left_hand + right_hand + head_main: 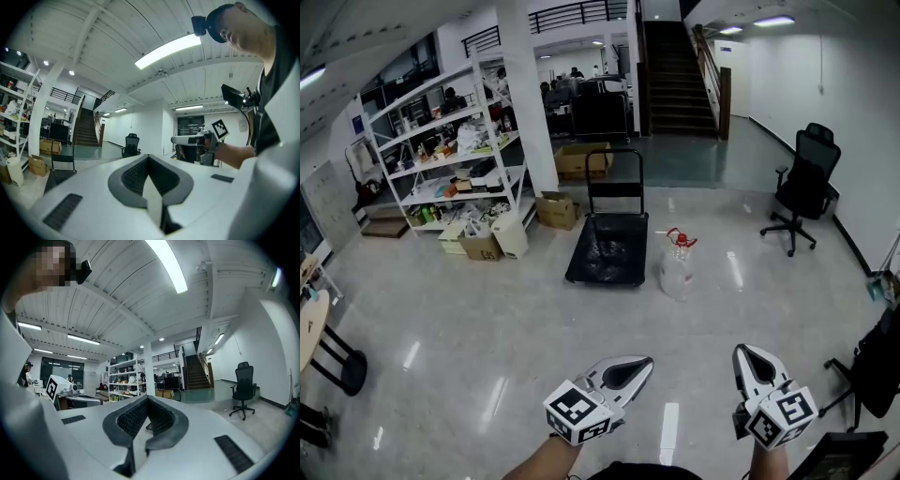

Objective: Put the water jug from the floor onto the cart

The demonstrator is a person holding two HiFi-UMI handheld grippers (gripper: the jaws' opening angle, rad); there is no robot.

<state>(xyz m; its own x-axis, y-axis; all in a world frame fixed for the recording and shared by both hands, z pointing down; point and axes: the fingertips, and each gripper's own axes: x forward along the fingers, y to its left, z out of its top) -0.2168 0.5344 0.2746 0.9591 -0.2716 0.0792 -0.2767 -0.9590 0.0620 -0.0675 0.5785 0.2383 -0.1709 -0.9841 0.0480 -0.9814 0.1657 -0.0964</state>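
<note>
1. While you hold both tools level, your left gripper (pixel 643 364) has its jaws together w/ nothing between.
2. Your right gripper (pixel 742 353): jaws together too, empty.
3. Water jug (pixel 678 269) stands upright on the floor (pixel 487 319), just beside the cart (pixel 607 248), well ahead of both grippers.
</note>
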